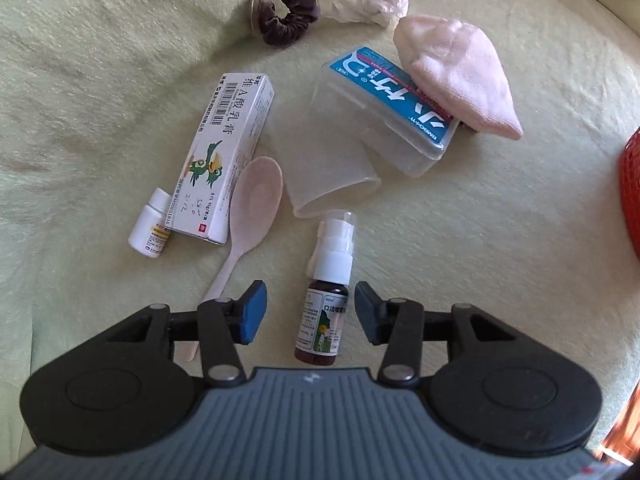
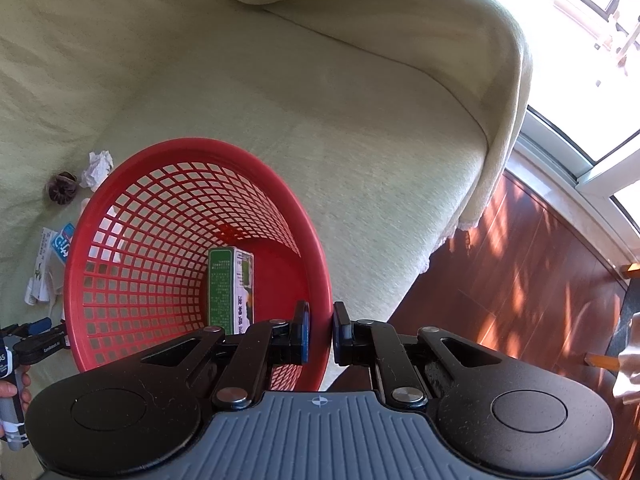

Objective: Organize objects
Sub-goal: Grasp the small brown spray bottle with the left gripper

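While its blue pads stand apart on either side of a brown spray bottle (image 1: 322, 312) without touching it, the left gripper (image 1: 308, 312) hangs over a pale green blanket (image 1: 100, 80); the right gripper (image 2: 321, 330) clamps the rim of a red basket (image 2: 120, 216) holding a green box (image 2: 230, 288).

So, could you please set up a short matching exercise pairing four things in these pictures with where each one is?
Things:
1. spray bottle
2. green box
3. pink sock
4. small white bottle

Places:
A. inside the red basket
B. lying partly on the clear plastic box
C. between the open fingers of the left gripper, not yet touched
D. beside the white carton, by its near end

Pairs: 1-C, 2-A, 3-B, 4-D
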Demonstrator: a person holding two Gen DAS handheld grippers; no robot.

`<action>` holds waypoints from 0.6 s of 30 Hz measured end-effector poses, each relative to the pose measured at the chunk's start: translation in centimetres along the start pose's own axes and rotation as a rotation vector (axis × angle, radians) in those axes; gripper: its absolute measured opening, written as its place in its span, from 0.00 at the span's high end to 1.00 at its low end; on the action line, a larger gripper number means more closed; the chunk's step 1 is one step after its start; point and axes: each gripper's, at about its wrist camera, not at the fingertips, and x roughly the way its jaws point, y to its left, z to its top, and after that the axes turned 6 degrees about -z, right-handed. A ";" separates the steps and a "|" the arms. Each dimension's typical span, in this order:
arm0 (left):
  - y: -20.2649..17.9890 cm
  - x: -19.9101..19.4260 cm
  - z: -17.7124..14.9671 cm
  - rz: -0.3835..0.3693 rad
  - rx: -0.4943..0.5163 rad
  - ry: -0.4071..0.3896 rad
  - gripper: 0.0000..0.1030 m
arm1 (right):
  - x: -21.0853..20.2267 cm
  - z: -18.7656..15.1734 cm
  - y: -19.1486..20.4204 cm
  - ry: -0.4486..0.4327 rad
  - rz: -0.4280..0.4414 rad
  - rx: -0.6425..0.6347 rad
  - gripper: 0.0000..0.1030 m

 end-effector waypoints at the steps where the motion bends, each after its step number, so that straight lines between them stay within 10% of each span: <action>1: 0.0 0.3 0.0 -0.004 -0.001 0.005 0.58 | 0.0 0.0 0.1 -0.001 -0.002 0.001 0.93; 8: -0.2 0.8 -0.1 -0.050 -0.014 0.022 0.80 | 0.1 -0.2 0.1 -0.004 -0.007 0.008 0.93; 18: -0.8 -0.3 -0.7 -0.035 -0.054 0.041 0.81 | -0.1 -0.4 -0.1 -0.005 -0.001 0.002 0.93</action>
